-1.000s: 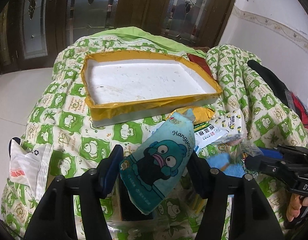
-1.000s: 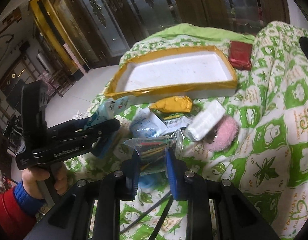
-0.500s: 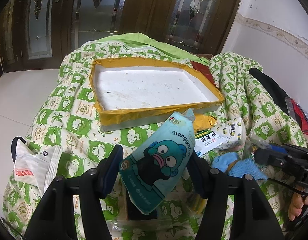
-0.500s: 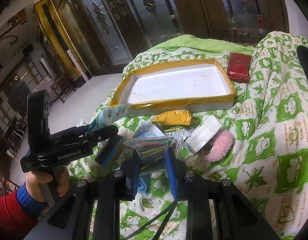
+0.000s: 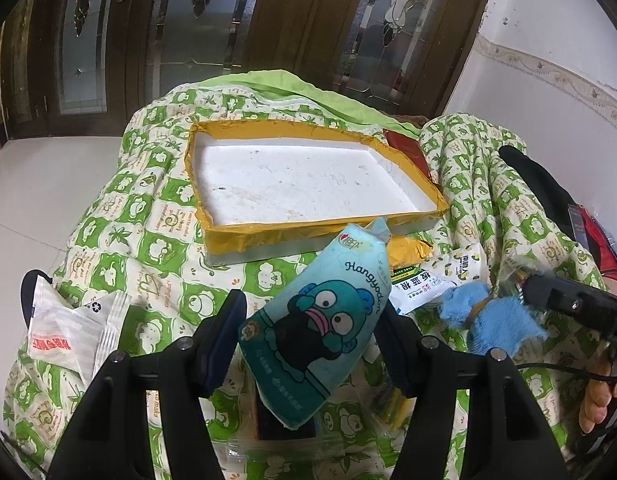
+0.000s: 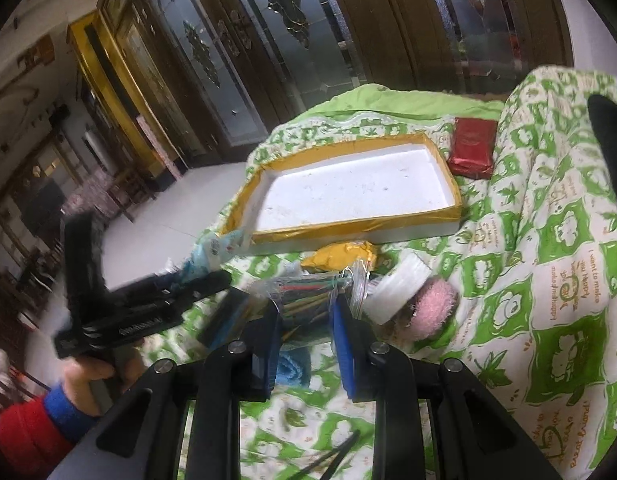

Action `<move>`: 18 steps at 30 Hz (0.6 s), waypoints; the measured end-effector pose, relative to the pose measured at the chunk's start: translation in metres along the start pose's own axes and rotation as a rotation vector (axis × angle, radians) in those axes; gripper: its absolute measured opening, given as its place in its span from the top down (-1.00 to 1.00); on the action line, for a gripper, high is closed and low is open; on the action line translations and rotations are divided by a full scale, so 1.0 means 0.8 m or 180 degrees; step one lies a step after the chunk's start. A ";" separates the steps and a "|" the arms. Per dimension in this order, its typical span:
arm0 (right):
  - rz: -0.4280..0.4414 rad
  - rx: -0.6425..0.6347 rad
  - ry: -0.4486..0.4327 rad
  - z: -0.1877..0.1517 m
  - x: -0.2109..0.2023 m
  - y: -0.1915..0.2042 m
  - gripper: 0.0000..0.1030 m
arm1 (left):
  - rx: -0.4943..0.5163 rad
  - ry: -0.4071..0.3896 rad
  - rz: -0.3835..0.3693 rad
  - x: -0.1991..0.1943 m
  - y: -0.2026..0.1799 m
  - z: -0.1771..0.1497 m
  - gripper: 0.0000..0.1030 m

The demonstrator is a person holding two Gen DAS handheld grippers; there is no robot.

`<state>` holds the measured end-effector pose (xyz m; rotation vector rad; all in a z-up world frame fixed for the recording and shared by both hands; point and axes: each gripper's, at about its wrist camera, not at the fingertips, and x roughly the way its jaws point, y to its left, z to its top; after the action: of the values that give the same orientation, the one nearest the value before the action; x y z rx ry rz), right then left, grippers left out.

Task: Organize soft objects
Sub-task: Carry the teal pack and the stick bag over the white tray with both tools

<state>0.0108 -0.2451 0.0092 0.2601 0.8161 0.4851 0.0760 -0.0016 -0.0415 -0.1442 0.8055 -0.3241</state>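
My left gripper (image 5: pixel 308 340) is shut on a teal cartoon tissue pack (image 5: pixel 320 320) and holds it above the green quilt, in front of the white foam tray with yellow tape rim (image 5: pixel 308 228). My right gripper (image 6: pixel 306 312) is shut on a clear plastic bag of coloured sticks (image 6: pixel 312 292), lifted off the quilt. The tray also shows in the right wrist view (image 6: pixel 348 232), with nothing in it. The left gripper with its pack (image 6: pixel 212 252) shows at the left of the right wrist view.
On the quilt lie a blue cloth (image 5: pixel 496 320), a yellow packet (image 6: pixel 340 260), a white pack (image 6: pixel 396 288), a pink fluffy item (image 6: pixel 432 308), a red pouch (image 6: pixel 472 148), a white wrapper (image 5: pixel 68 332) and printed packets (image 5: pixel 428 284). Doors stand behind.
Both grippers have risen and pulled back from the tray with their loads. The bag of sticks is lifted higher, uncovering the blue cloth beneath.
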 end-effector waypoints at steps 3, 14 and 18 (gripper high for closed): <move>0.0098 0.0163 0.0045 0.004 0.000 -0.011 0.49 | -0.0006 0.0014 0.0010 0.001 0.000 0.000 -0.21; 0.0103 0.0297 0.0290 -0.007 0.026 -0.020 0.49 | 0.0023 0.0041 0.0022 0.003 -0.003 -0.002 -0.22; 0.0071 0.0236 0.0227 -0.004 0.022 -0.016 0.49 | 0.0023 0.0034 0.0013 0.003 -0.004 -0.001 -0.22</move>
<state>0.0226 -0.2472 -0.0090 0.3222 0.9026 0.4879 0.0762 -0.0051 -0.0433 -0.1342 0.8150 -0.3243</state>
